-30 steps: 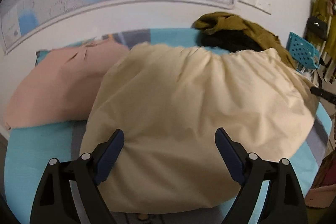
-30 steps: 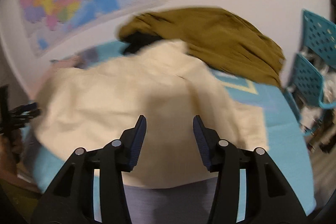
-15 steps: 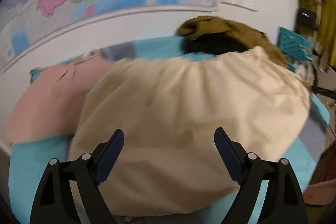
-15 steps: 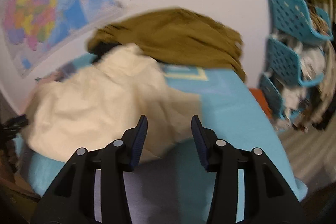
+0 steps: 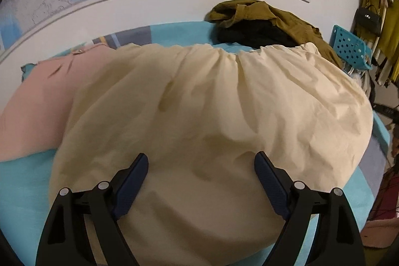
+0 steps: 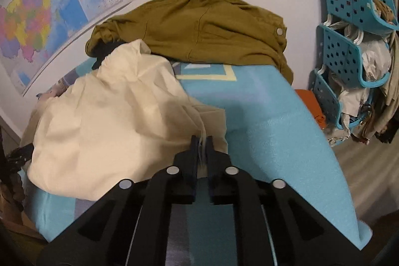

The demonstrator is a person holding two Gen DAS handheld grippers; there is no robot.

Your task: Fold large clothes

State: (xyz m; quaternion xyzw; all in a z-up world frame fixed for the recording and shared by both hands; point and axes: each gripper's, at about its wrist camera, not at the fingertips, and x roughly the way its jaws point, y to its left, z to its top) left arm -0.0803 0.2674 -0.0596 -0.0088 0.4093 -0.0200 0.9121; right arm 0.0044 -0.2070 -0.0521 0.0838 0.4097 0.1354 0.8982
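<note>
A large cream garment [image 5: 212,116] with a gathered waistband lies spread over the blue table mat [image 5: 22,181]. My left gripper [image 5: 200,166] is open, its fingers hovering above the garment's near part. In the right wrist view the same cream garment [image 6: 112,124] lies bunched to the left. My right gripper [image 6: 202,141] is shut on the cream garment's right edge, with a pinch of cloth between the fingers.
A pink garment [image 5: 42,96] lies left of the cream one. An olive jacket [image 6: 207,29] over a dark garment [image 5: 254,34] is heaped at the back by the wall. Blue plastic baskets [image 6: 349,36] hang at the right. The mat's right edge [image 6: 331,166] drops to the floor.
My right gripper swung right to the cream garment's edge and shut on it. My left gripper stayed open and moved a little closer over the garment.
</note>
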